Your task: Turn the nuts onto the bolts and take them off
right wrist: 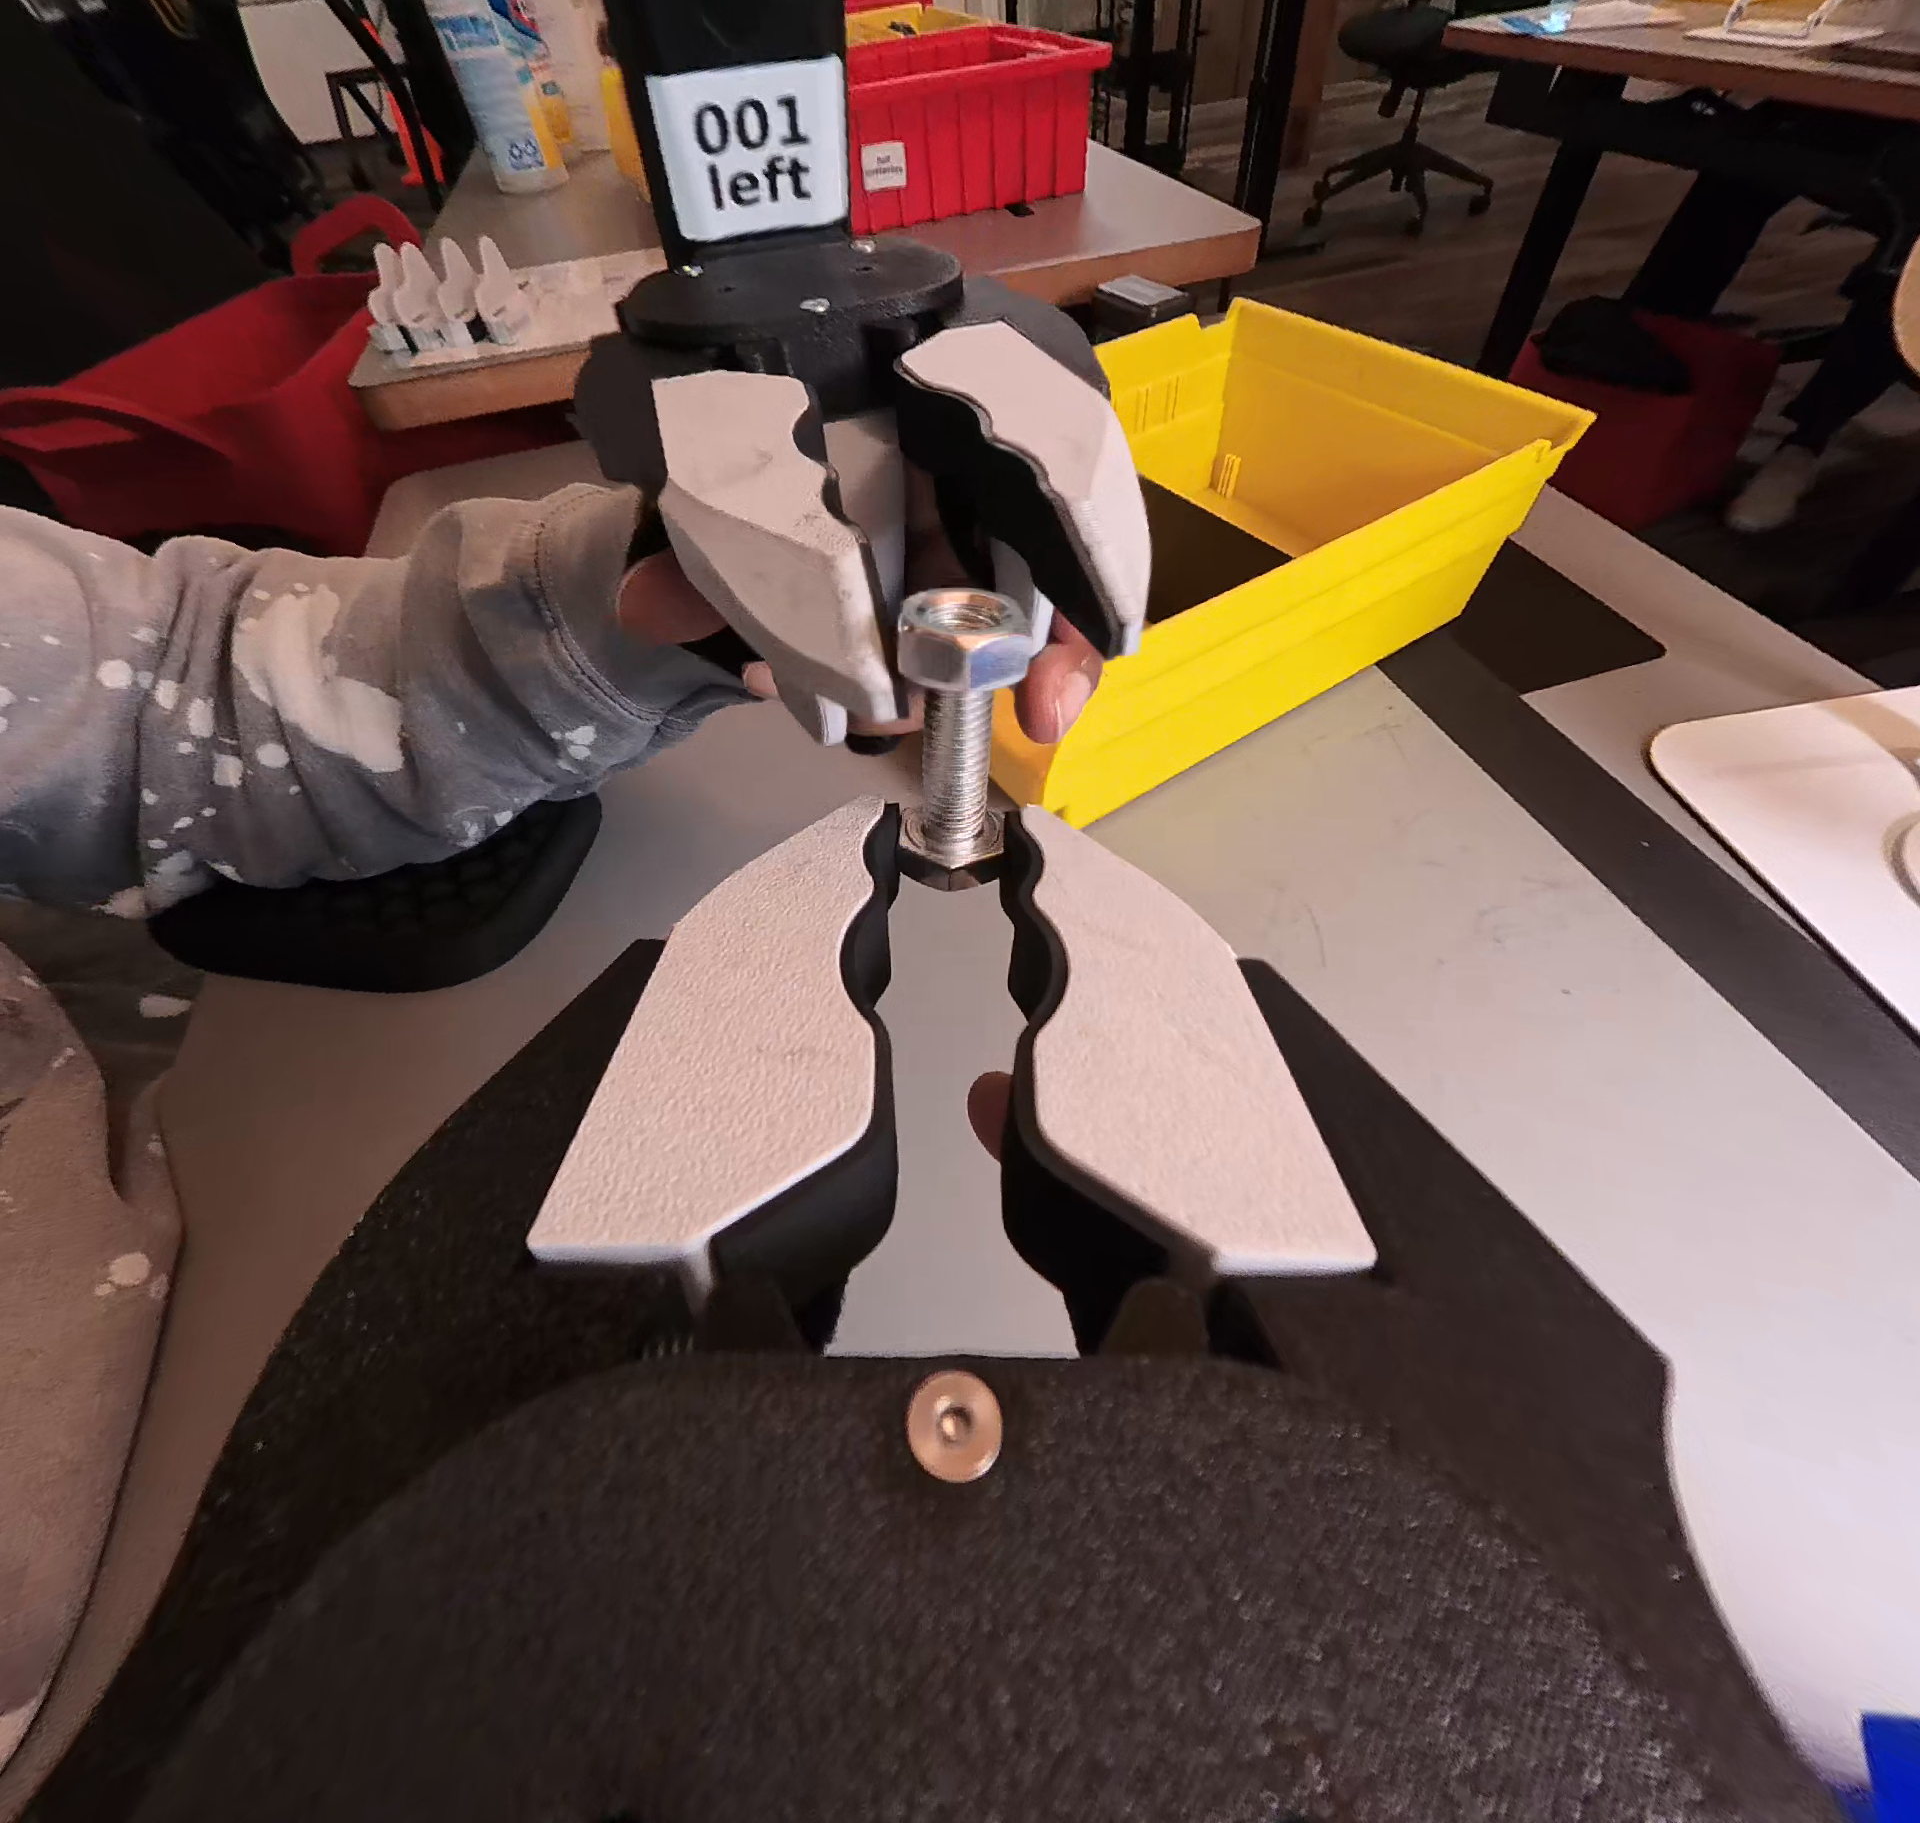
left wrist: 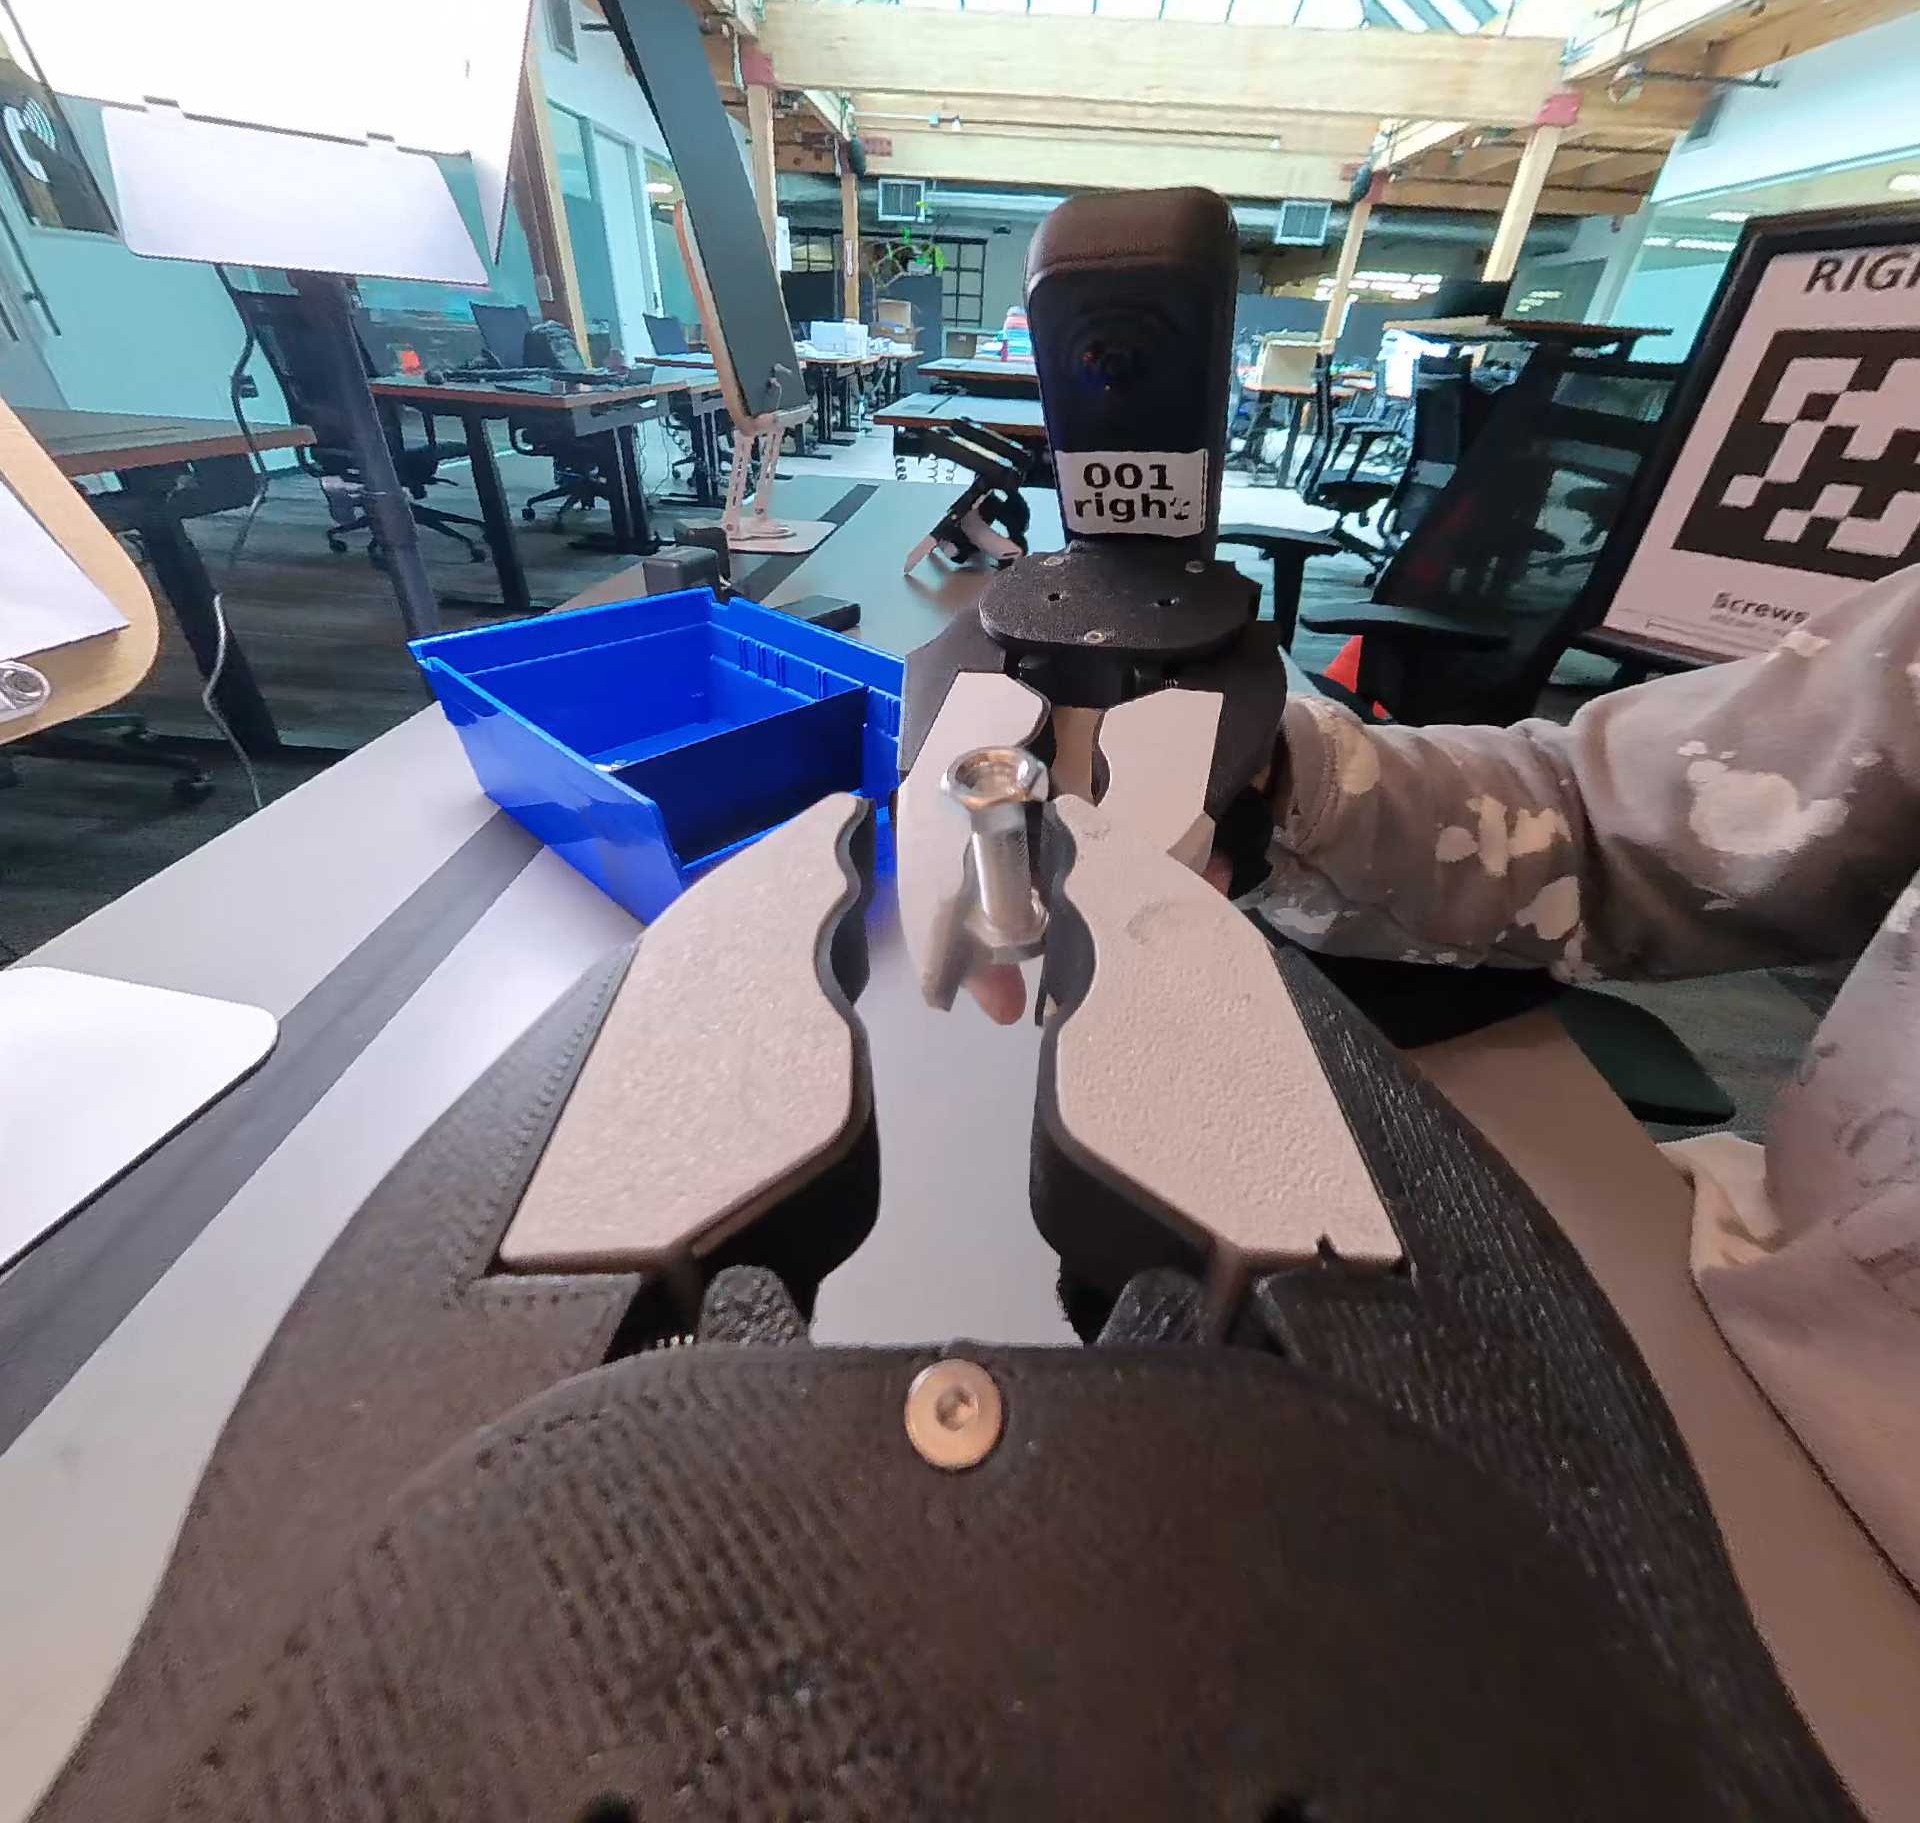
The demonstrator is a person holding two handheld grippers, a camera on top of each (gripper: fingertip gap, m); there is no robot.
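Here, right tongs (right wrist: 951, 843) pinching bolt (right wrist: 956, 771) head, left tongs (right wrist: 961, 651) around nut (right wrist: 966, 643).

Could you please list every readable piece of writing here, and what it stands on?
I won't quote writing; these carry it:
White camera label, left wrist view: legible.
White marker board: legible, cut off.
White camera label, right wrist view: legible.
White sticker on red bin: too small.
White bottle label: blurred.
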